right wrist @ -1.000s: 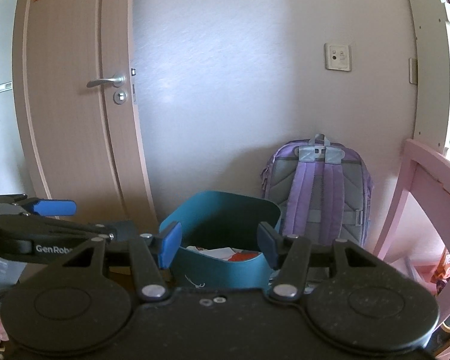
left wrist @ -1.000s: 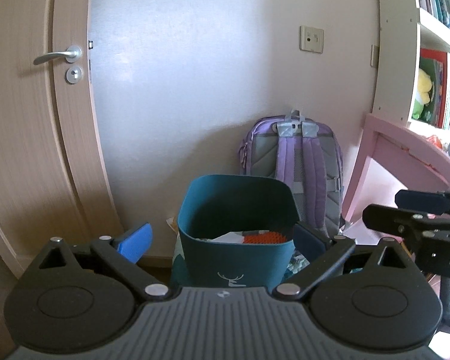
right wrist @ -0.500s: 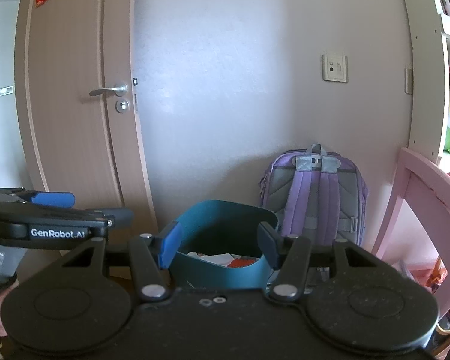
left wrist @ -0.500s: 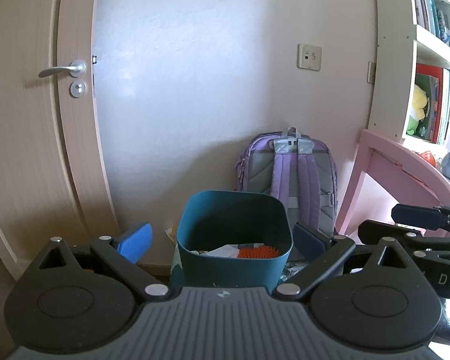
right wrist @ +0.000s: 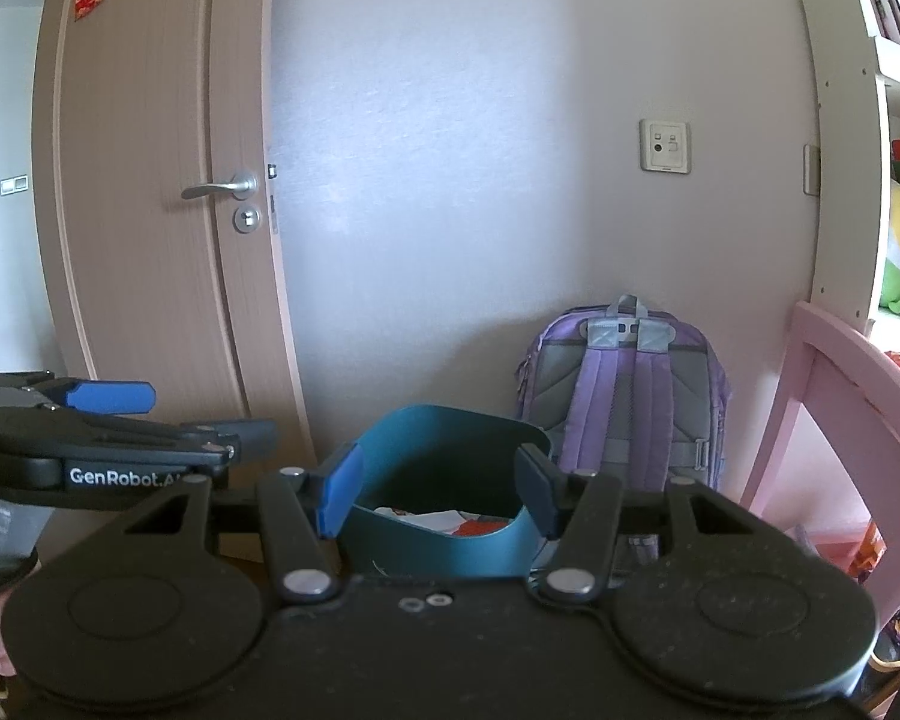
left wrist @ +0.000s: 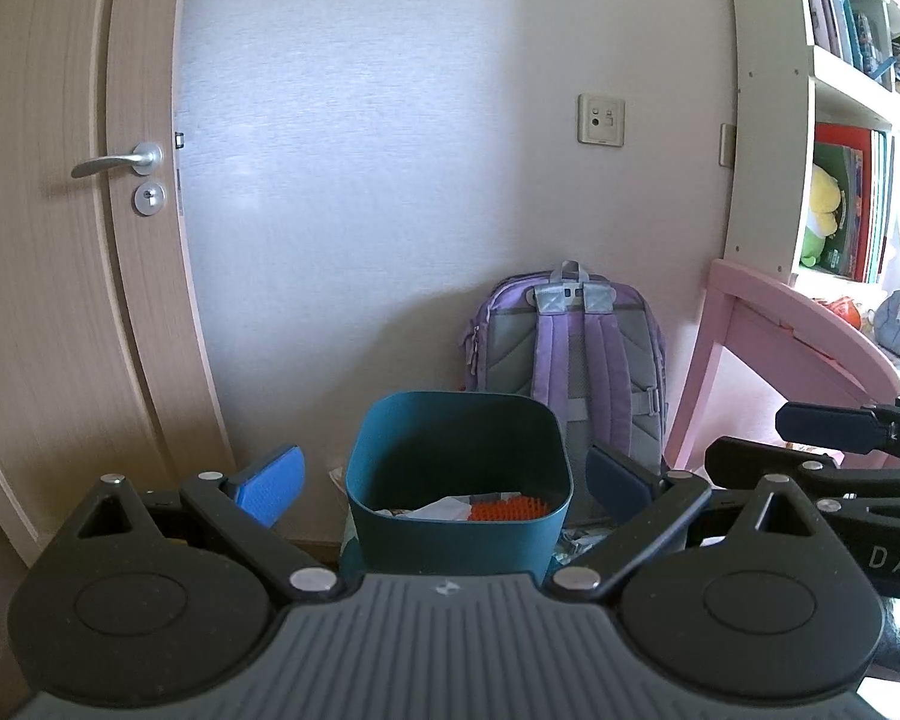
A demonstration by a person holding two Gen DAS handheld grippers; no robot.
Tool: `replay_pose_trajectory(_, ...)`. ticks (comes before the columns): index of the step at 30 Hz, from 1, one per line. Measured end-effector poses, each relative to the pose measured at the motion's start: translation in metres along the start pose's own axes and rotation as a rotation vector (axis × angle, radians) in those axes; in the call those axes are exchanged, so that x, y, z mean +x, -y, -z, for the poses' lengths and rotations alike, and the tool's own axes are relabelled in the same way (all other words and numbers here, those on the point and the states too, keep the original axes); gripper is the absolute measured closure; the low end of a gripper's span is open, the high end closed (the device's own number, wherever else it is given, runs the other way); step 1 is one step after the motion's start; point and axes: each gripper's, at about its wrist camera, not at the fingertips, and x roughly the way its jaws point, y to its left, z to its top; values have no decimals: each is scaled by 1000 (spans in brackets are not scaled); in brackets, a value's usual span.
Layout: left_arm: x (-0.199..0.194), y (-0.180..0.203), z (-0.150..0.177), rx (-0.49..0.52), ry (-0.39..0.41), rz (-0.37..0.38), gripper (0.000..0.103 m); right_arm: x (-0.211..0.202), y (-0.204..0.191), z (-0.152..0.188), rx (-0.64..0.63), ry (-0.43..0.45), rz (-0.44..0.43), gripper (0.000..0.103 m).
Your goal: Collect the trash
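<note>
Both grippers are drawing back from the bin: over the last second it has been shrinking in both wrist views and sliding lower between the fingers, while more wall and door are coming into sight above it. That reads as the tail of a drop-off, with each tool pulling away empty to look for the next piece of trash.

Nearest, the left gripper (left wrist: 444,483) is holding its jaws spread wide with nothing between the pads. The right gripper (right wrist: 435,492) is likewise standing open and carrying nothing.

Just ahead of both, framed between the fingers and apart from them, the teal bin (left wrist: 459,531) is sitting on the floor. Inside it, low down, crumpled white paper (left wrist: 444,507) is lying beside an orange ridged piece (left wrist: 508,507); what lies deeper is hidden.

Beyond the bin, a purple backpack (left wrist: 570,360) is leaning on the wall. Farther to the left, a closed door (left wrist: 60,276) is standing.
</note>
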Motion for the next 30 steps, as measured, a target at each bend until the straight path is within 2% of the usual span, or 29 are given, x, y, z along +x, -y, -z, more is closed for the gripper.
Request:
replay_pose_trajectory(20,3,-3,-1,-14,-17,-9,2,2,1,0,3,-12,10,47)
replay_pose_trajectory(30,3,5,4,14,3,-28,2,5,0,1,15,-18,17,47)
